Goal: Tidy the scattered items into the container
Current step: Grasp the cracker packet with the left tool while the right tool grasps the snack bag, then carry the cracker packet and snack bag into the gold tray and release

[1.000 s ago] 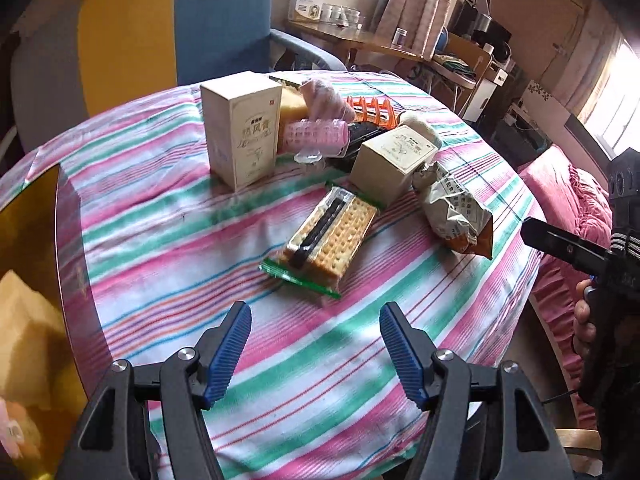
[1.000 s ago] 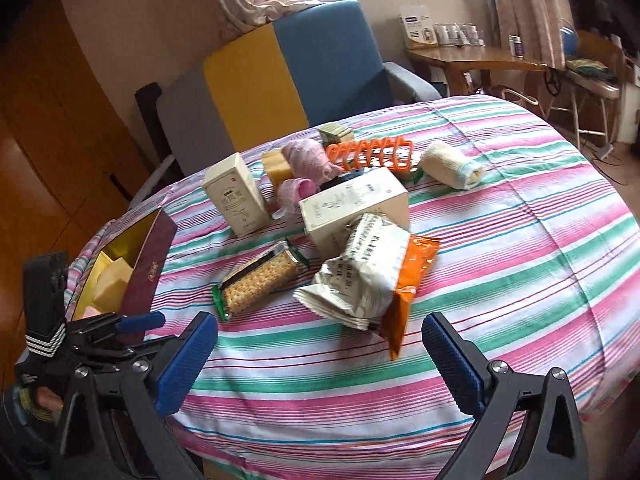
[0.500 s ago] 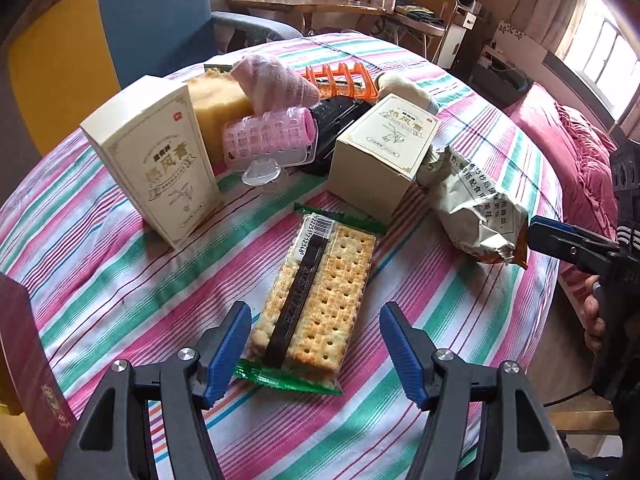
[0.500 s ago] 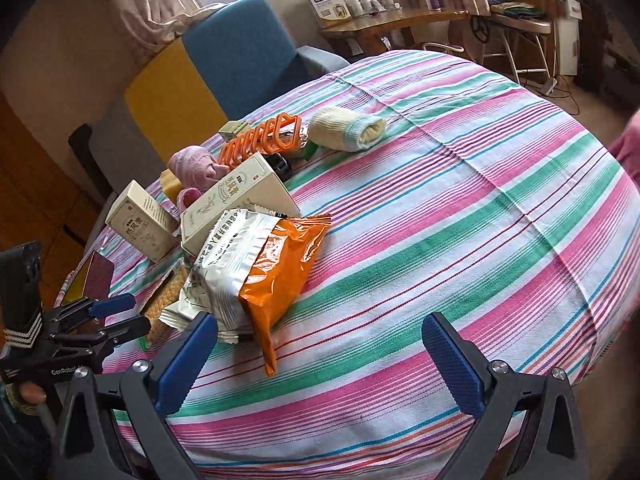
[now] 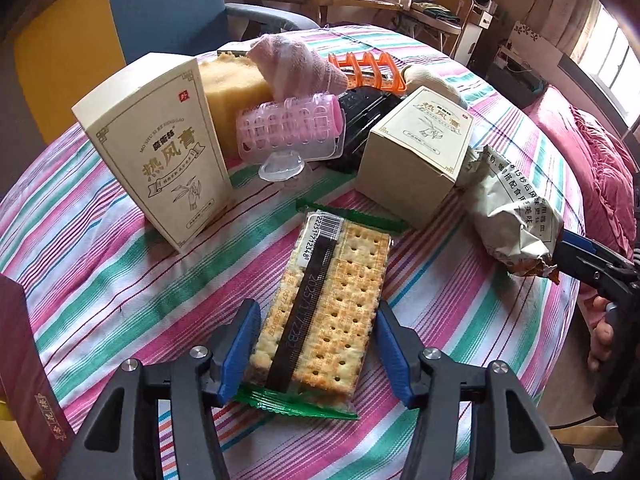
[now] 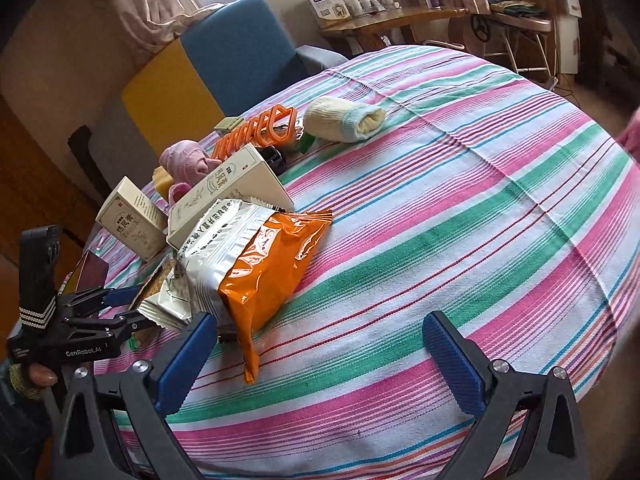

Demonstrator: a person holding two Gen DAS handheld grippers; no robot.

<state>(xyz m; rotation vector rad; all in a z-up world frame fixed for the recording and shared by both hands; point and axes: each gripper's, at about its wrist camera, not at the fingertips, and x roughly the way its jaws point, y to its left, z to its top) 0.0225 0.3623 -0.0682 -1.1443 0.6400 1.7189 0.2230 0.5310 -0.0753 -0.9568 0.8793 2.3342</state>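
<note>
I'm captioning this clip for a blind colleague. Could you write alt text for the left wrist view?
The left tool sits open around the near end of a cracker packet lying flat on a striped tablecloth. Behind it stand two cream boxes, a pink hair roller, a sponge and an orange rack; a crumpled snack bag lies right.

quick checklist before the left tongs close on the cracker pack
1. Left tongs open and astride the cracker pack: ok.
2. Blue pads touching the wrapper: cannot tell.
3. Upright cream box and tilted box apart from the pack: ok.
4. Right tongs open, holding nothing: ok.
5. Snack bag lies close to the right tongs' left pad, may snag: not ok.
6. Dark red container at left edge, its room inside: cannot tell.
</note>
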